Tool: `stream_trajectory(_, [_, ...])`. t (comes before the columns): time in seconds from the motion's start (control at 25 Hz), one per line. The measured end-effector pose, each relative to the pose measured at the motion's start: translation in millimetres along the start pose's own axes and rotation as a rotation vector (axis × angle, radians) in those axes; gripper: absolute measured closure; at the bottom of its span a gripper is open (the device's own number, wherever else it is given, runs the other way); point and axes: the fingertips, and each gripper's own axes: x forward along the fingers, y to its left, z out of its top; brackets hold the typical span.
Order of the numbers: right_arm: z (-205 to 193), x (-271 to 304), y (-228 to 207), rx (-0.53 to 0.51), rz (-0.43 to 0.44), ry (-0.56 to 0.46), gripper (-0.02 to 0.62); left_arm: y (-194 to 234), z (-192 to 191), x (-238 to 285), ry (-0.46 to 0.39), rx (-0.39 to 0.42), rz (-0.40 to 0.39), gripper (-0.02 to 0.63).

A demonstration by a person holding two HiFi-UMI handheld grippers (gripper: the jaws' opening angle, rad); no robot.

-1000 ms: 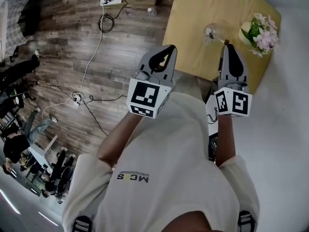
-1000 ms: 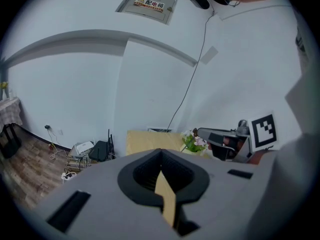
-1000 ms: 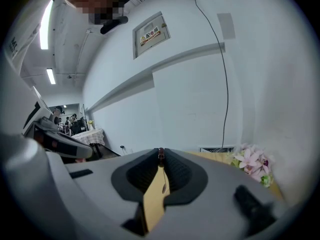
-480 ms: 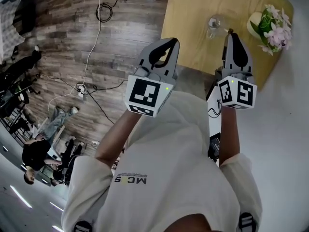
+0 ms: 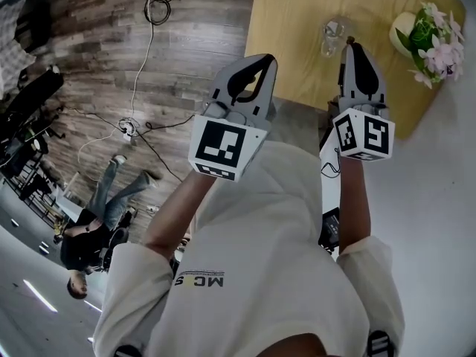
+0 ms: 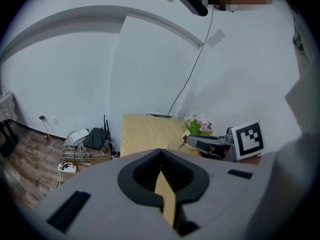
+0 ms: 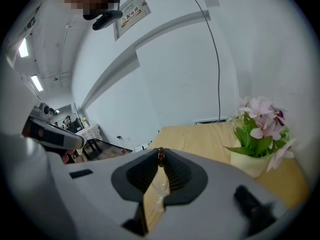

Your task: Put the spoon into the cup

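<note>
A clear glass cup (image 5: 332, 37) stands on the wooden table (image 5: 294, 21), near its close edge. My right gripper (image 5: 349, 45) hangs just right of the cup with its jaws shut; a small brown end, seemingly the spoon's (image 7: 160, 154), pokes out between the tips, and the rest of the spoon is hidden. Through the slit below the tips of the right gripper (image 7: 160, 151) a clear glassy shape shows. My left gripper (image 5: 265, 60) is over the table's near-left edge, shut with nothing in it. In its own view the left gripper (image 6: 161, 152) points at the table.
A pale pot of pink flowers (image 5: 435, 36) stands at the table's right end, also in the right gripper view as a flower pot (image 7: 255, 159). Cables and a power strip (image 5: 152, 2) lie on the wood floor at left. A person (image 5: 89, 229) is at the lower left.
Both grippers and the head have come closer to the table. The right gripper's tip has gone from short of the cup to right beside it. Both jaws stayed shut.
</note>
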Motion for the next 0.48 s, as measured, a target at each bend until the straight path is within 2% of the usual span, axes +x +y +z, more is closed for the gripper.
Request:
stream_trajectory(0.32, [-19, 8, -8, 0.073, -0.015, 0.039, 0.541, 0, -4, -1, 0.007, -0.001, 0.014, 0.595])
stream_trajectory(0.48, [-20, 7, -14, 0.073, -0.024, 0.046, 0.541, -6, -5, -2, 0.005, 0.003, 0.013, 0.595])
